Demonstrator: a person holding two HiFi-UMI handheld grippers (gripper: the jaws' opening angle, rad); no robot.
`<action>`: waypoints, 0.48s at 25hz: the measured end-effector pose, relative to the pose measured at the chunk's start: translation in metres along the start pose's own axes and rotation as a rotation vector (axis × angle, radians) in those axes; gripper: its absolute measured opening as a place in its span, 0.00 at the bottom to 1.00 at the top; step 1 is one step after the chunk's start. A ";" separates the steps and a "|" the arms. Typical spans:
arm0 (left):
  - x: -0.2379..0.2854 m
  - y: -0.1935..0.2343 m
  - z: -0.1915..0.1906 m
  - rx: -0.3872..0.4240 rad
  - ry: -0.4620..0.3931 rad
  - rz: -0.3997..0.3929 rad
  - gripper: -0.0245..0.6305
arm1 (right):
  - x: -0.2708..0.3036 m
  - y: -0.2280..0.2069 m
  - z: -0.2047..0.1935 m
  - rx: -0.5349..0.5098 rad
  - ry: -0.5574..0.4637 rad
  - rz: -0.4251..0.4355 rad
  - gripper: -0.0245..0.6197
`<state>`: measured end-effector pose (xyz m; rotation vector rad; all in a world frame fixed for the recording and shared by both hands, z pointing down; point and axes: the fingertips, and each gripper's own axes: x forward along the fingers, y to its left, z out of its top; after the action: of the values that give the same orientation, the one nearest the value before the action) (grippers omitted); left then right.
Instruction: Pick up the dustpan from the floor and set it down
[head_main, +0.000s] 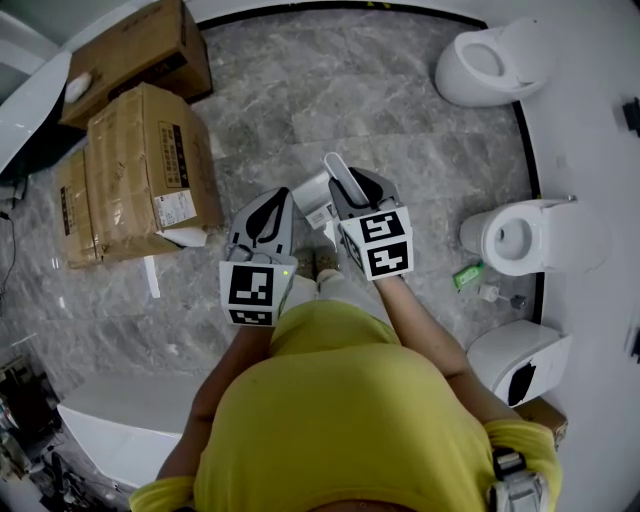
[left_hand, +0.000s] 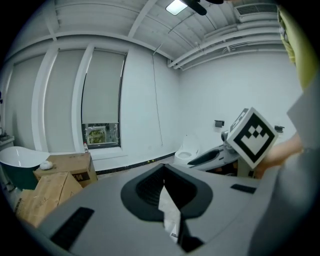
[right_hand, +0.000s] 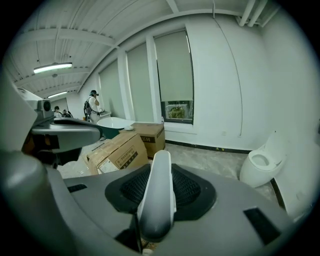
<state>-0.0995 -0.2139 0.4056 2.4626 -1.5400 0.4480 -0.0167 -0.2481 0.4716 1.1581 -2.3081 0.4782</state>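
Note:
The dustpan (head_main: 315, 199) is pale grey-white, and its long rounded handle (right_hand: 157, 197) runs up between the jaws of my right gripper (head_main: 353, 187). That gripper is shut on the handle, and the pan hangs just ahead of my feet over the grey marble floor (head_main: 380, 90). In the right gripper view the handle fills the gap between the black pads. My left gripper (head_main: 267, 210) is beside it on the left, apart from the dustpan. Its jaws meet at the tips, with only a thin pale sliver showing between them in the left gripper view (left_hand: 164, 176).
Stacked cardboard boxes (head_main: 148, 172) stand to the left, with another (head_main: 140, 48) behind them. Toilets (head_main: 488, 62) (head_main: 527, 238) (head_main: 520, 362) line the right wall. A white bathtub (head_main: 105, 428) lies lower left. Small items (head_main: 467, 274) lie on the floor by the middle toilet.

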 end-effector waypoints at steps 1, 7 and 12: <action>0.000 0.002 -0.001 -0.003 0.004 0.005 0.04 | 0.006 -0.002 -0.004 0.001 0.008 -0.005 0.26; -0.001 0.014 -0.008 -0.017 0.023 0.033 0.04 | 0.041 -0.016 -0.031 0.037 0.044 -0.047 0.26; -0.001 0.021 -0.014 -0.029 0.037 0.048 0.04 | 0.060 -0.022 -0.055 0.065 0.080 -0.078 0.26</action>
<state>-0.1205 -0.2175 0.4189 2.3867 -1.5823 0.4729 -0.0139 -0.2703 0.5529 1.2320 -2.1852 0.5633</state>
